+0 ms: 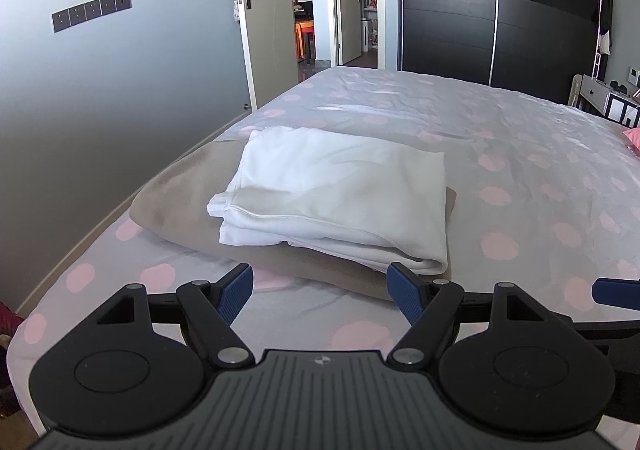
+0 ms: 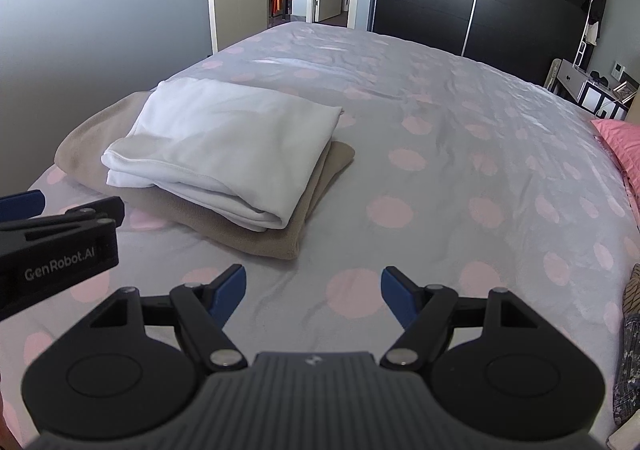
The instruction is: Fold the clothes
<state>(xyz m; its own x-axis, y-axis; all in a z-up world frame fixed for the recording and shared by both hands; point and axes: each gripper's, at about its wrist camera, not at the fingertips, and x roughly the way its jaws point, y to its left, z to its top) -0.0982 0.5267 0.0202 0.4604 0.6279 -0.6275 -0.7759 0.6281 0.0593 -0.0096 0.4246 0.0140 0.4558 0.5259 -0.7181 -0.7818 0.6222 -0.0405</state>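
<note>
A folded white garment [image 1: 340, 194] [image 2: 224, 146] lies on top of a folded beige garment [image 1: 176, 214] [image 2: 288, 226], stacked near the left side of the bed. My left gripper [image 1: 320, 290] hovers just short of the stack's near edge, open, with nothing between its blue pads. My right gripper [image 2: 312, 290] hangs open over bare sheet to the right of the stack, holding nothing. In the right wrist view the left gripper's body shows at the left edge.
The bed [image 2: 460, 170] has a grey sheet with pink dots. A pink pillow [image 2: 620, 146] lies at the right, and patterned dark clothing [image 2: 632, 370] sits at the near right edge. A grey wall runs along the left; an open door and a dark wardrobe [image 1: 448, 10] stand beyond.
</note>
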